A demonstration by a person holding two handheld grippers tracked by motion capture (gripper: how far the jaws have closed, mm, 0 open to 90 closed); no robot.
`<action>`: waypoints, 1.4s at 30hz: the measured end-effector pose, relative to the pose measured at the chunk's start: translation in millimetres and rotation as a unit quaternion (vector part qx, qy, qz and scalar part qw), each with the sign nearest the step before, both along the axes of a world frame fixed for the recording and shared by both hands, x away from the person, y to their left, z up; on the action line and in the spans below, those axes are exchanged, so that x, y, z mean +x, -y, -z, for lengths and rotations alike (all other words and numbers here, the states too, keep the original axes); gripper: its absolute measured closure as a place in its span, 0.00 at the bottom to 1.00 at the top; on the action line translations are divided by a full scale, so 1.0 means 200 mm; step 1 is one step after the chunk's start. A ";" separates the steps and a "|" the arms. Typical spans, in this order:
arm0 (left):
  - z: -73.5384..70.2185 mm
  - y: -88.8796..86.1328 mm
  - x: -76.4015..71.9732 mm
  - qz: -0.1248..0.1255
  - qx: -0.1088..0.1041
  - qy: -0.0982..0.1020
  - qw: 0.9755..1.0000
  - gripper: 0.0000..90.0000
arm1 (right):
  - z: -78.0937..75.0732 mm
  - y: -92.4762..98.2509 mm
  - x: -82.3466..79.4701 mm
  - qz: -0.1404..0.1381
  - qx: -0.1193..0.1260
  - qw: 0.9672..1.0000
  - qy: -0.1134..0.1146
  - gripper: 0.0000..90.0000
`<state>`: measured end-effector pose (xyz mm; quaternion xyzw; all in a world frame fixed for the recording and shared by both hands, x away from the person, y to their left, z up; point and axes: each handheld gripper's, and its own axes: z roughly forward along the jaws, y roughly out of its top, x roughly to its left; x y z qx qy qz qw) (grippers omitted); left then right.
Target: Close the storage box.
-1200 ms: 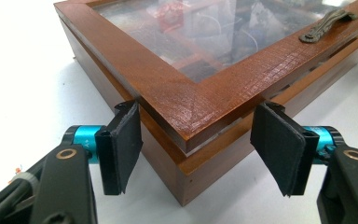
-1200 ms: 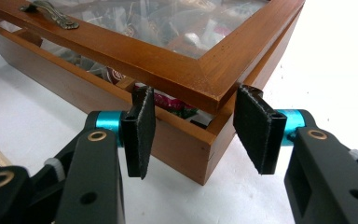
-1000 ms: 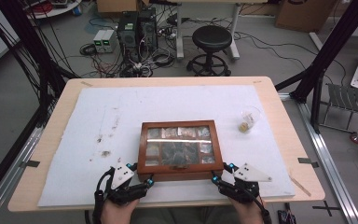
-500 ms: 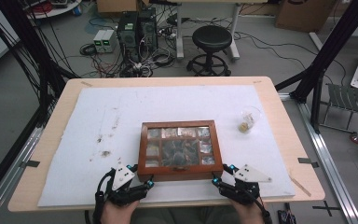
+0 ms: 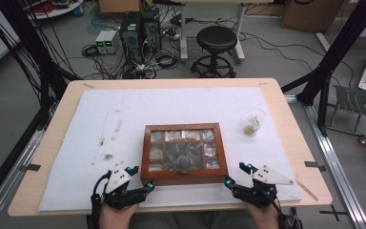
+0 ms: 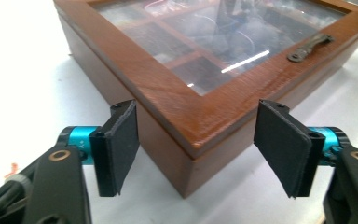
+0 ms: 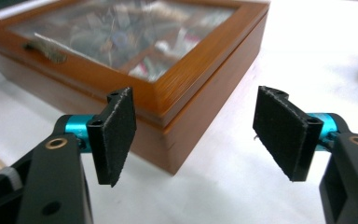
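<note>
Lab: computer towers, tangled floor cables, black frame struts.

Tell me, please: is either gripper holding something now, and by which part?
Nothing is held. The left gripper and right gripper are open, each facing a near corner of the wooden box.

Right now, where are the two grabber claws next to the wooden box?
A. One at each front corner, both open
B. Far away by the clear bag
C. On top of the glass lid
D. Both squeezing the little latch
A: the left gripper and the right gripper each sit at a near corner of the wooden box, jaws spread wide around the corner.
</note>
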<state>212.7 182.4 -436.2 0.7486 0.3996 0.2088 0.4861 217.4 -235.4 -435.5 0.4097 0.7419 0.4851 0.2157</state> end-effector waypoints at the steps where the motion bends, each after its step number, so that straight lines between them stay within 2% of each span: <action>1: 0.00 -0.01 0.00 -0.001 -0.003 0.005 1.000 0.32 | -0.01 0.02 0.01 0.002 0.002 1.000 0.005 0.30; 5: -0.04 -0.05 0.01 -0.006 -0.011 0.030 0.999 0.27 | -0.08 0.09 0.05 0.016 0.015 1.000 0.020 0.25; 10: -0.09 -0.09 0.03 -0.018 -0.023 0.061 0.998 0.25 | -0.16 0.12 0.11 0.021 0.023 0.999 0.038 0.24; 14: -0.12 -0.11 0.05 -0.031 -0.021 0.063 0.997 0.24 | -0.25 0.14 0.17 0.022 0.033 0.998 0.052 0.24; 17: -0.13 -0.12 0.05 -0.036 -0.016 0.066 0.997 0.24 | -0.28 0.14 0.18 0.022 0.036 0.997 0.064 0.24; 24: -0.13 -0.12 0.04 -0.042 -0.011 0.066 0.997 0.24 | -0.24 0.15 0.19 0.016 0.030 0.998 0.054 0.24; 31: -0.14 -0.12 0.06 -0.041 -0.009 0.066 0.997 0.24 | -0.27 0.19 0.19 0.026 0.038 0.997 0.063 0.24; 42: -0.17 -0.10 0.08 -0.044 -0.009 0.068 0.997 0.24 | -0.28 0.21 0.17 0.032 0.034 0.997 0.067 0.24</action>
